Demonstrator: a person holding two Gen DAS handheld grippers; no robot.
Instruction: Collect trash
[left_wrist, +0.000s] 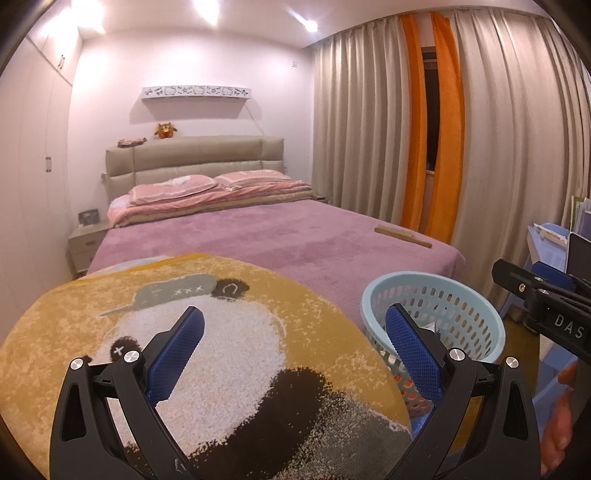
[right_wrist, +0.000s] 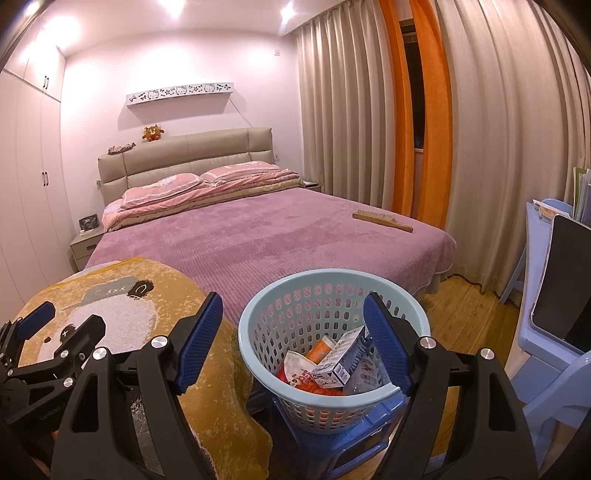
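Two grippers are up, each with two blue-padded fingers spread wide and nothing between them. The left gripper (left_wrist: 293, 354) hovers over the yellow panda blanket (left_wrist: 229, 354), which fills the gap between its fingers; the pale blue basket (left_wrist: 476, 295) sits just behind its right finger. The right gripper (right_wrist: 293, 343) frames that one basket (right_wrist: 255, 354) — its left finger over the blanket's edge, its right finger in front of the basket's near-right rim.

Inside the basket, just left of the right finger, lies the trash: one white carton (right_wrist: 341, 354), one orange tube (right_wrist: 320, 350), one white wrapper with red print (right_wrist: 295, 367), and some orange and clear bits beneath that I cannot count. The basket stands on one blue stool (right_wrist: 332, 443).

Beyond both sets of fingertips stretches one bed under a purple cover (right_wrist: 258, 236) — two pink pillows (right_wrist: 162, 190) at its head, one wooden brush (right_wrist: 382, 219) near its far-right edge. One plush toy (right_wrist: 152, 133) sits atop the headboard.
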